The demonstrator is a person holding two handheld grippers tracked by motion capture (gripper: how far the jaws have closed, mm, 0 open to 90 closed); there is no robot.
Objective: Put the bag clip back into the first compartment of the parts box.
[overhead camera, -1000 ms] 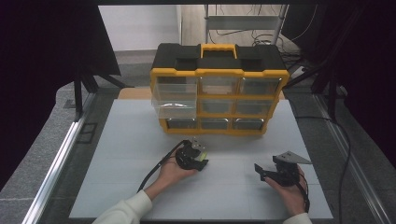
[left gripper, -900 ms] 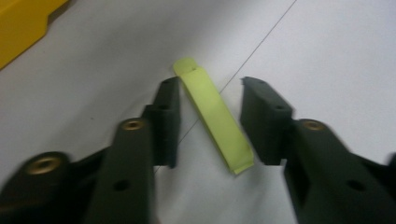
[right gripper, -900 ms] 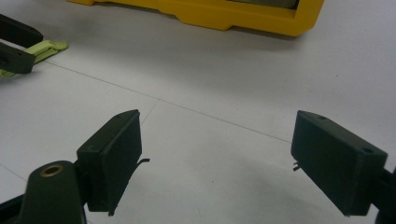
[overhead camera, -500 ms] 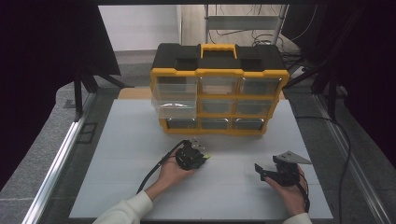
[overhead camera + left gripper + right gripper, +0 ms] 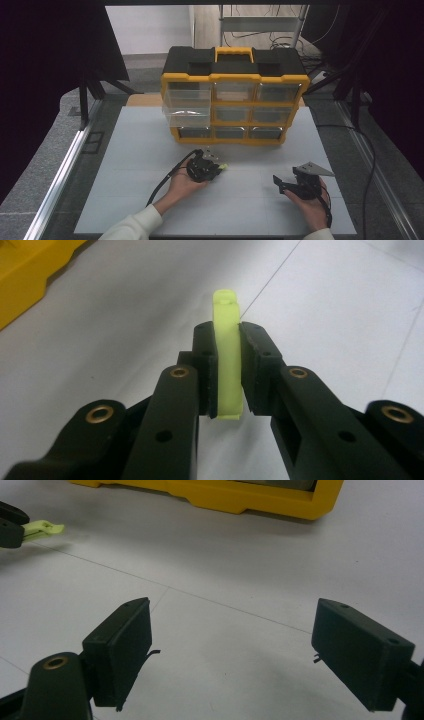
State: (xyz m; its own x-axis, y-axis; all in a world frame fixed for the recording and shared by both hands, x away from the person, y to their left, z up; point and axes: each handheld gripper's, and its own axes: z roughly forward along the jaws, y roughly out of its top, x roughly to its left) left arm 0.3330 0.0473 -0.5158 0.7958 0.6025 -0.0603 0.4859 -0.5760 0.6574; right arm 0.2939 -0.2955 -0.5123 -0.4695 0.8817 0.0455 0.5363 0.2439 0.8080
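Observation:
A small yellow-green plastic piece (image 5: pixel 227 365) stands on edge between the pads of my left gripper (image 5: pixel 227 335), which is shut on it just above the white table; its jaws have just been closing. In the high view that left gripper (image 5: pixel 218 167) lies at the table's middle, with the green piece (image 5: pixel 223 166) poking out to the right. The right gripper view shows the piece (image 5: pixel 42 529) at far left. My right gripper (image 5: pixel 280 184) rests open at the lower right, its wide-apart fingers (image 5: pixel 120 645) holding nothing.
A yellow and black drawer organizer (image 5: pixel 235 95) stands at the back of the white table top (image 5: pixel 150 200), its base (image 5: pixel 240 500) close ahead of the right gripper. One clear drawer (image 5: pixel 187 111) on its left side is pulled out. Cables trail from both grippers.
The left gripper's jaws have drawn together on the green piece. Both hands stay where they were.

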